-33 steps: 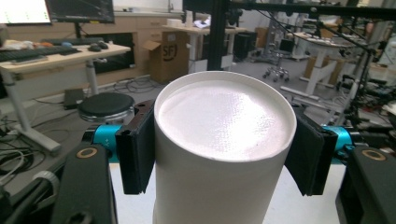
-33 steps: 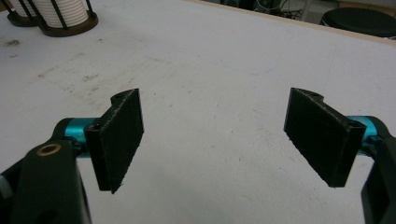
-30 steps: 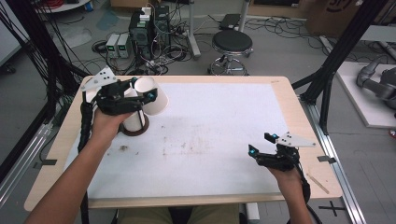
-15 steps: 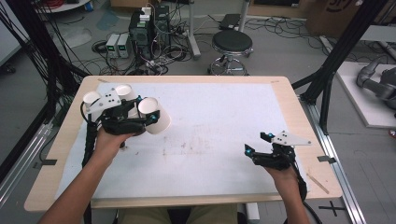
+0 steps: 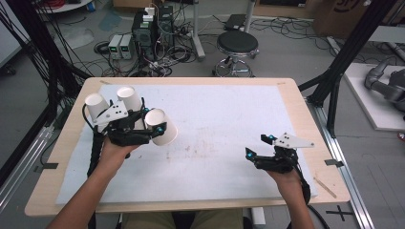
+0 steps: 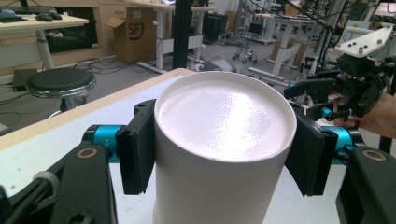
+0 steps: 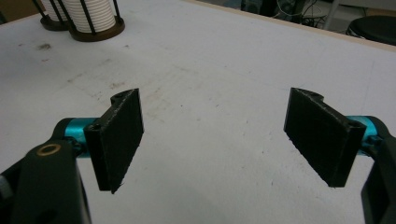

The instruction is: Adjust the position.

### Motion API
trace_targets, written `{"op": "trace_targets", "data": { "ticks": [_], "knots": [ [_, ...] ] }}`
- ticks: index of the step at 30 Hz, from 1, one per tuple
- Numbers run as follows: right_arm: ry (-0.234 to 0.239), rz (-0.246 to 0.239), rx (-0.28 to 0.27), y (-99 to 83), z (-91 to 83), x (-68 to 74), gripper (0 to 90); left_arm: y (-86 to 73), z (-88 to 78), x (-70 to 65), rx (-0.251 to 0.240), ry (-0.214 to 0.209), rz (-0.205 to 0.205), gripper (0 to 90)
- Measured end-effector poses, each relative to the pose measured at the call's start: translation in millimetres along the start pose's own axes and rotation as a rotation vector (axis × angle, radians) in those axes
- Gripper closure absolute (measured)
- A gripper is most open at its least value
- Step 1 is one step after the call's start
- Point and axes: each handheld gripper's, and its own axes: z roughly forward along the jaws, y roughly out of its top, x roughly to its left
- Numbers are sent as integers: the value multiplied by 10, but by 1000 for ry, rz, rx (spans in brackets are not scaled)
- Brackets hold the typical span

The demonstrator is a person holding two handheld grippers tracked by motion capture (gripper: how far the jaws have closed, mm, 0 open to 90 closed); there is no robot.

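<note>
My left gripper [image 5: 154, 128] is shut on a white paper cup [image 5: 164, 133], held tilted just above the white table mat [image 5: 224, 114] at the left. In the left gripper view the cup [image 6: 224, 154] shows its recessed bottom, and both black pads [image 6: 137, 147] press on its sides. Behind my left hand stand two stacks of white cups [image 5: 97, 105] in dark holders. My right gripper [image 5: 256, 147] hovers low over the mat at the right. Its jaws [image 7: 215, 135] stand wide open with nothing between them.
The cup stacks [image 7: 93, 16] in their dark wire holders also appear at the top left of the right gripper view. The wooden table edge [image 5: 191, 81] frames the mat. A stool [image 5: 237, 45] and electronics [image 5: 150, 26] sit on the floor beyond the table.
My left gripper has carried the cup away from the stacks, down and toward the person. The right gripper has stayed almost where it was.
</note>
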Motion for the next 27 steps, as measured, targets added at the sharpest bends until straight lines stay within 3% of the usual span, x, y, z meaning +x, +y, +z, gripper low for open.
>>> {"op": "trace_targets", "data": {
  "ticks": [3, 6, 20, 27],
  "knots": [
    [18, 10, -6, 3, 4, 21, 205, -37, 26, -24, 0, -15, -3, 341],
    [49, -10, -9, 17, 24, 47, 205, -90, 64, -64, 5, -37, 2, 342],
    [280, -97, -37, 257, 299, 370, 204, -221, 183, -243, 38, -119, 17, 341],
    [363, -151, -44, 389, 467, 522, 204, -240, 235, -323, 48, -161, 29, 341]
  ]
}}
